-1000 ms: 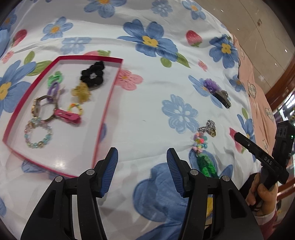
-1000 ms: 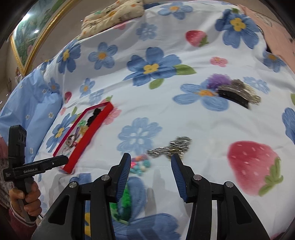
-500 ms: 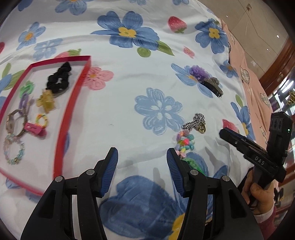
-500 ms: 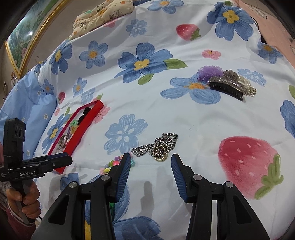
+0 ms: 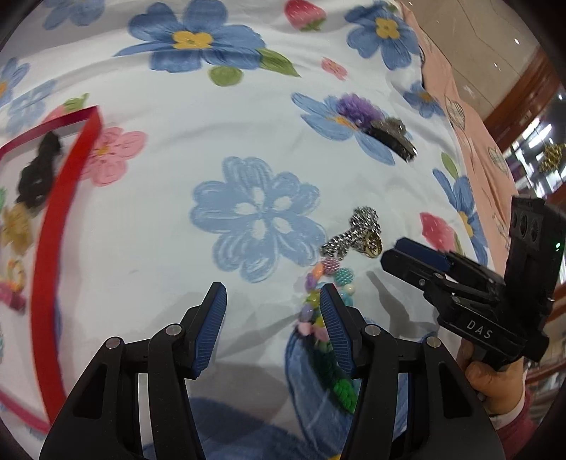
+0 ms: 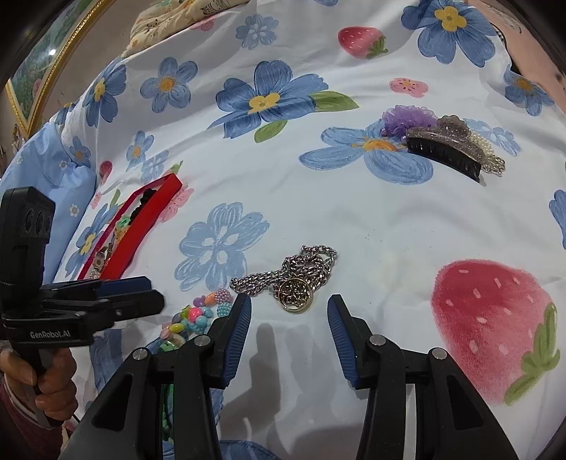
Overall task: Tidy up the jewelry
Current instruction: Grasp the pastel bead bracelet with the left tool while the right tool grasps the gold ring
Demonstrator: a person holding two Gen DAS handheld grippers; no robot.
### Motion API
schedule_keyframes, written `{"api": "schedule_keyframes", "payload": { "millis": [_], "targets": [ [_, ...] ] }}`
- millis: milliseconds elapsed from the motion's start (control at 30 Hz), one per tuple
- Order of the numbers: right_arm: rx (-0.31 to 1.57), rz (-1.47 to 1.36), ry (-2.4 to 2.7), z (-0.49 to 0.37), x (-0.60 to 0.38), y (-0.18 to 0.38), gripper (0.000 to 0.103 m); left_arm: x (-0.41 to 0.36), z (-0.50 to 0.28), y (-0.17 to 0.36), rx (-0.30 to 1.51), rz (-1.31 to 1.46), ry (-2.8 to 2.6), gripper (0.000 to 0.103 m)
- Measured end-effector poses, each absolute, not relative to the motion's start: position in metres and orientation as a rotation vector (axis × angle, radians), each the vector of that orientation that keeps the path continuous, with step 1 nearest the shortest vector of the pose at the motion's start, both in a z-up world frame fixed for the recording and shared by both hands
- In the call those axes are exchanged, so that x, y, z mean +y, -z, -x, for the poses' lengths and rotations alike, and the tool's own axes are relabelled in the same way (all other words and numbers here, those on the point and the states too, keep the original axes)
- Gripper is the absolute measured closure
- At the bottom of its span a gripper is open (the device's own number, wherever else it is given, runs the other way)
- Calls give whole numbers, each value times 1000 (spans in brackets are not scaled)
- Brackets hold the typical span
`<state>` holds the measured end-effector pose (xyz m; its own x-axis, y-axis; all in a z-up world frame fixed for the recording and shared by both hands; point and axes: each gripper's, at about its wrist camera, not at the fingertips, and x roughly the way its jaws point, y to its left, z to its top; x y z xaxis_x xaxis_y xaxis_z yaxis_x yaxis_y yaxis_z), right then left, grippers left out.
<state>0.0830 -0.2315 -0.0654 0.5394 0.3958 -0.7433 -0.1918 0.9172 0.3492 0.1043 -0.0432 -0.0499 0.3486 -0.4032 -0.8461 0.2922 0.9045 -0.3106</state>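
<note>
Right gripper [image 6: 288, 315] open over chain necklace [image 6: 293, 272] (bedsheet).

A white bedsheet [image 6: 371, 219] printed with blue flowers and red strawberries is spread over the surface. A gold-framed picture [image 6: 33, 67] and a patterned pillow [image 6: 184, 14] are seen beyond it. Glossy beige floor tiles [image 5: 484, 39] and dark wood trim [image 5: 527, 88] are noted at the right.

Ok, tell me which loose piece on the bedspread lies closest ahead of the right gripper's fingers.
The silver chain with the gold pendant, just ahead of the right gripper; the hair clips lie far beyond.
</note>
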Motion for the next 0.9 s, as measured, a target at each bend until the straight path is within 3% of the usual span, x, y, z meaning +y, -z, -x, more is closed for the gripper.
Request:
{"api": "schedule_keyframes", "payload": {
  "millis": [267,367,433,500,900],
  "targets": [
    [958,-211,-355,-91,-224,72,67,-65,-108,63,1139,30,511,50],
    [964,-202,-351,-93,-222,75,70,-67,-109,64,1137,14,522,65],
    [965,-191,-349,-93,-220,77,72,-66,-112,65,1140,33,551,86],
    [960,-166,-337,-93,-218,77,80,-66,-113,66,1142,45,567,87],
    [918,-177,-337,-87,-224,62,81,-44,-102,50,1072,89,519,92]
  ]
}}
